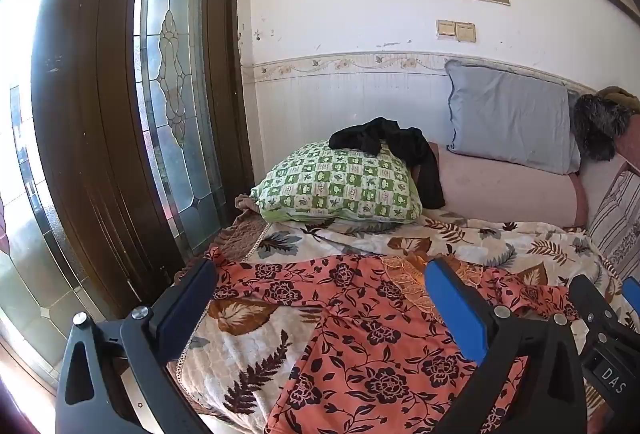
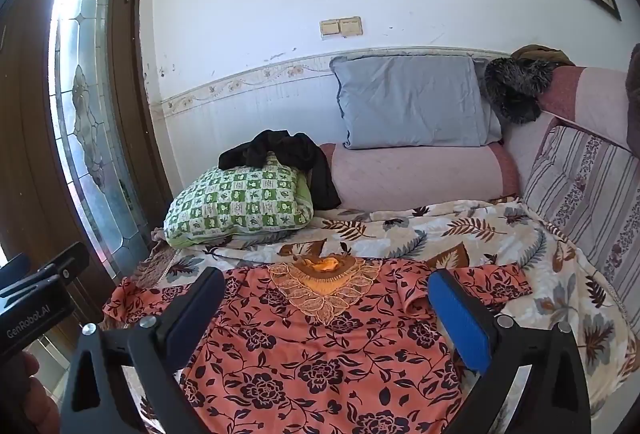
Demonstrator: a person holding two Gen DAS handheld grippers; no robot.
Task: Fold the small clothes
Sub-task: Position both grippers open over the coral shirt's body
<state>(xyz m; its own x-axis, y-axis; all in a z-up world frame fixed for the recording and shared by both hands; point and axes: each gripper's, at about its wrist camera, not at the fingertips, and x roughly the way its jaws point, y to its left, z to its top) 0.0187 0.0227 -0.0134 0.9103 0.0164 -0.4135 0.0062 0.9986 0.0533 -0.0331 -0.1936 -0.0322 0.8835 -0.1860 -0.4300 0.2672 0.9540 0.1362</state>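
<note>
Spread flat across the leaf-print bedspread (image 2: 460,234) of the bed — an orange floral garment (image 2: 320,354), front up, lace-trimmed neckline (image 2: 324,288) toward the pillows. Lies near the bed's front edge, right sleeve (image 2: 492,284) stretched out sideways, left sleeve (image 1: 256,286) reaching toward the door side. No crease, no flap turned over, no doubled layer visible: by the look of it, folding not yet begun, everything left to do — sleeves in, sides over, hem up. Further back, a black garment (image 2: 280,153) heaped loosely on the green checked pillow (image 2: 240,205), unfolded as well, probably also waiting.

Behind those, a grey pillow (image 2: 412,101) leaning against the wall above a pink bolster (image 2: 416,177); not part of the job.

Left tool (image 1: 320,290) hovering over the garment's left half, angled gently downward, jaws spread wide, nothing between them, no pad touching cloth. Right tool (image 2: 326,294) likewise released — gaping fully, tilted down a little, framing the neckline and chest from above, clear of the fabric. Both side by side, level with one another, poised over the cloth. At the right view's lower left, part of a hand (image 2: 36,394) on the left tool's grip.
</note>
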